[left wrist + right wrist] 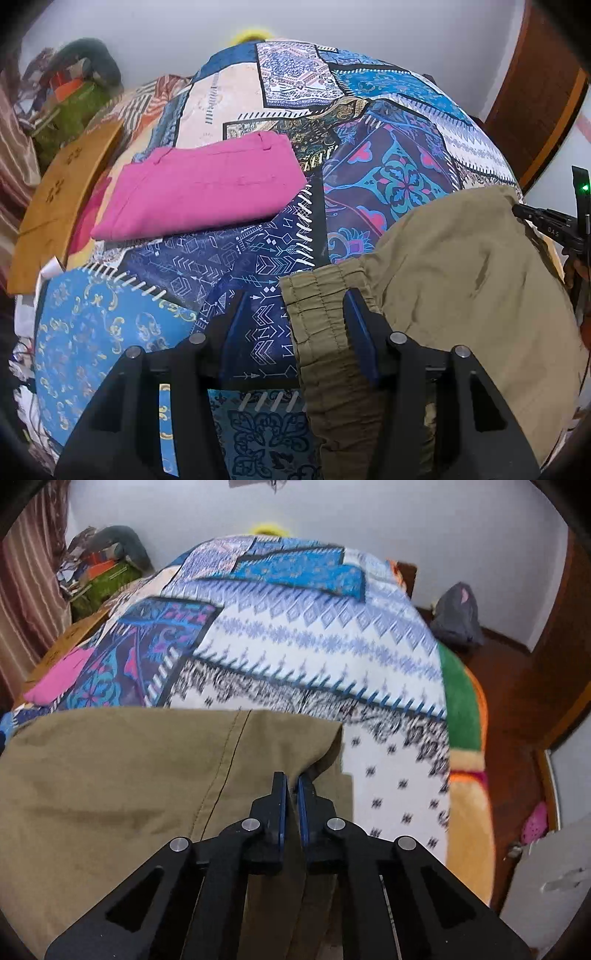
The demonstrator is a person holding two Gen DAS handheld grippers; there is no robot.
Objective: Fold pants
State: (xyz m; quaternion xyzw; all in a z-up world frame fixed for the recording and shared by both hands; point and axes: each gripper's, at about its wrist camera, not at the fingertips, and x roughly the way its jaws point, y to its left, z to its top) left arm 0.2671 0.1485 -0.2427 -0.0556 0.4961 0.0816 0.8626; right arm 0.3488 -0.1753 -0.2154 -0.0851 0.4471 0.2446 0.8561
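Khaki pants (461, 273) lie on a patterned bedspread (258, 258). Their elastic waistband (325, 332) runs between the jaws of my left gripper (295, 306), which is open around it, the right finger resting on the band. In the right wrist view the same pants (110, 775) fill the lower left. My right gripper (291, 779) is shut on a fold of the khaki fabric near its right edge. The right gripper also shows in the left wrist view at the far right edge (546, 221).
Folded pink pants (199, 188) lie further back on the bed, also in the right wrist view (59, 679). A wooden headboard (55, 206) and a pile of clutter (74, 96) stand at the left. A dark wooden floor (517, 686) and a grey bundle (458, 616) lie right of the bed.
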